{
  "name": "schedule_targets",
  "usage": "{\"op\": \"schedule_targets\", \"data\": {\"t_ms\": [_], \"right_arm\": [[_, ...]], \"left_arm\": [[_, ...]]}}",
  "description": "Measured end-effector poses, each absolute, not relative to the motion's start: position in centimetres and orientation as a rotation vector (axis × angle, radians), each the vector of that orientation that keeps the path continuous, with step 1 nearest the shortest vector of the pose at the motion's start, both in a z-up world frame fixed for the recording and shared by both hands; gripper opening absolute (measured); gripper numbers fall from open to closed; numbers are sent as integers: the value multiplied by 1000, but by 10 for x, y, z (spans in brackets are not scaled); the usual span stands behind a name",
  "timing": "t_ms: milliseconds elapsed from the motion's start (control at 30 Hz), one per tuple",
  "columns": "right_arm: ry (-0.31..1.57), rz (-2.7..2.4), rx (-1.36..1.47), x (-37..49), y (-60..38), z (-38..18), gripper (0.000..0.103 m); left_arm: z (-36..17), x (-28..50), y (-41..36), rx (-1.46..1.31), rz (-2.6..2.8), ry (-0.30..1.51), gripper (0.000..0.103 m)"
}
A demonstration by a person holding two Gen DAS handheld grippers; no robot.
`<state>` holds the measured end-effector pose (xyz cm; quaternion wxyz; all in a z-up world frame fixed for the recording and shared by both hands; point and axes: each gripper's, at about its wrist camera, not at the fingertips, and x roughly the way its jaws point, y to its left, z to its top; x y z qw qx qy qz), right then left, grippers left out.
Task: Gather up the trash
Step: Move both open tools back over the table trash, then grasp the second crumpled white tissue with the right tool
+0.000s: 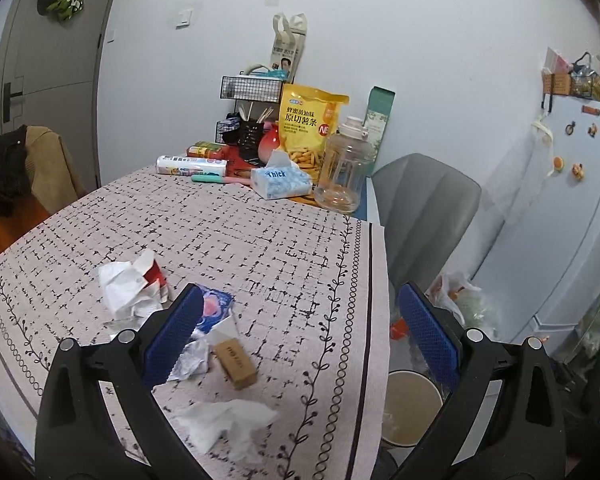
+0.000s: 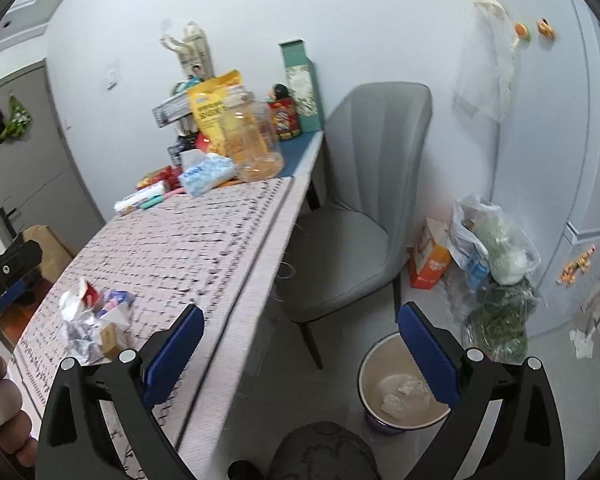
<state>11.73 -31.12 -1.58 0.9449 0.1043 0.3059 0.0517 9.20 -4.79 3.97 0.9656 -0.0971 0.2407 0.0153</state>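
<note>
Trash lies on the patterned tablecloth [image 1: 260, 248]: a white and red crumpled wrapper [image 1: 130, 286], a blue and pink packet [image 1: 214, 308], crumpled foil [image 1: 192, 360], a small brown box [image 1: 236, 364] and a white tissue [image 1: 228, 428]. My left gripper [image 1: 300, 340] is open and empty above them. My right gripper [image 2: 300, 356] is open and empty over the table edge, above the floor. A round bin [image 2: 400, 394] on the floor holds white tissue. The same trash pile [image 2: 96, 320] shows in the right wrist view.
A tissue pack [image 1: 280, 182], clear jug [image 1: 344, 168], yellow snack bag [image 1: 306, 132] and wire rack [image 1: 252, 92] crowd the table's far end. A grey chair [image 2: 348, 208] stands beside the table. Plastic bags [image 2: 496, 248] and a fridge [image 1: 572, 200] are at right.
</note>
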Motion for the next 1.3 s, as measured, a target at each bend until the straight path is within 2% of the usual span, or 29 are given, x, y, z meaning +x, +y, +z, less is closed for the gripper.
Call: {"op": "schedule_targets", "data": {"t_ms": [500, 900, 1133, 1300], "right_arm": [[547, 325, 100, 85, -253, -10, 95], [572, 418, 52, 76, -222, -22, 95], [647, 540, 18, 72, -195, -34, 95], [710, 642, -12, 75, -166, -43, 85]], "left_arm": [[19, 28, -4, -195, 8, 503, 97], [-6, -4, 50, -290, 101, 482, 97], [-20, -11, 77, -327, 125, 515, 97], [-32, -7, 86, -331, 139, 560, 97]]}}
